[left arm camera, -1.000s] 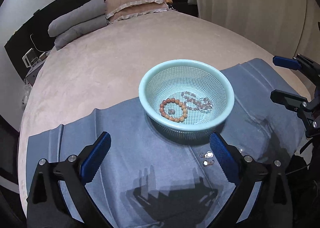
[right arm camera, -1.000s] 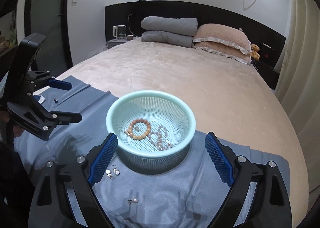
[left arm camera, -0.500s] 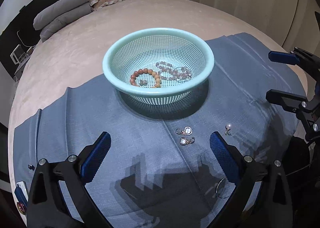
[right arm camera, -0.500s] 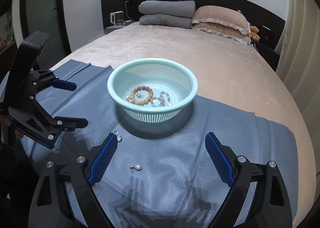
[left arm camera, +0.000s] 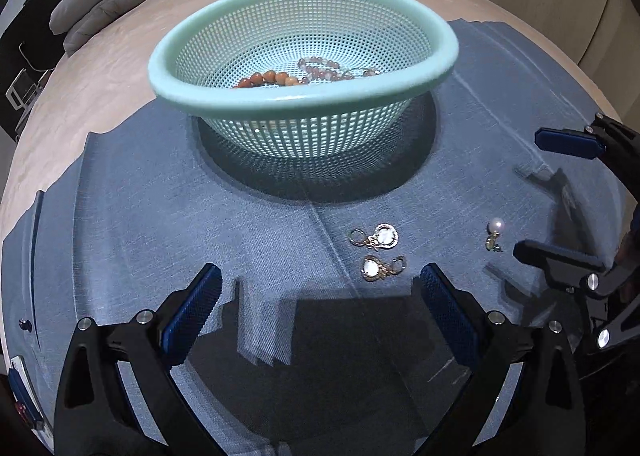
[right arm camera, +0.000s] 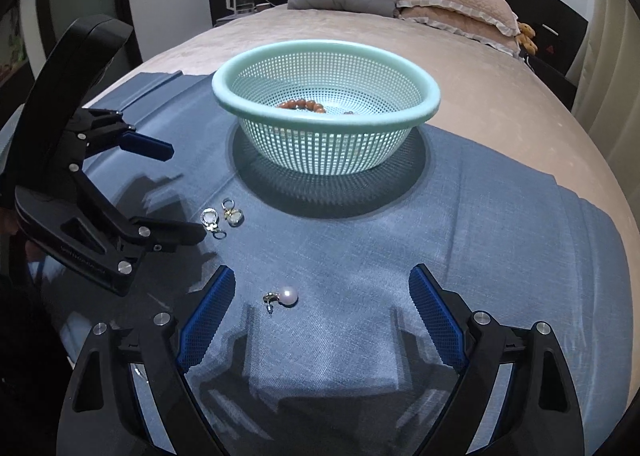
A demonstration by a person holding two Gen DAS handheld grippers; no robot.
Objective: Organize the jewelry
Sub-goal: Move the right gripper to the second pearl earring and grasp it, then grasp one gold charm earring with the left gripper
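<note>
Claws both wide and empty: left claw (left arm camera: 318, 286) near two earrings (left arm camera: 378, 252), right claw (right arm camera: 322, 292) around pearl earring (right arm camera: 283, 297).

both grippers are held tilted downward, side by side; the left gripper (left arm camera: 318, 282) and right gripper (right arm camera: 322, 288) are spread wide, nothing gripped.

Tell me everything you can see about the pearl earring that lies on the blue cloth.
The pearl earring is one round, glossy white bead joined to a small gold-coloured metal fitting. It lies flat and alone on the blue cloth, in front of the mint basket and apart from the two round earrings. Nothing grips it; it sits just ahead of the open right gripper, nearer its left finger.
</note>
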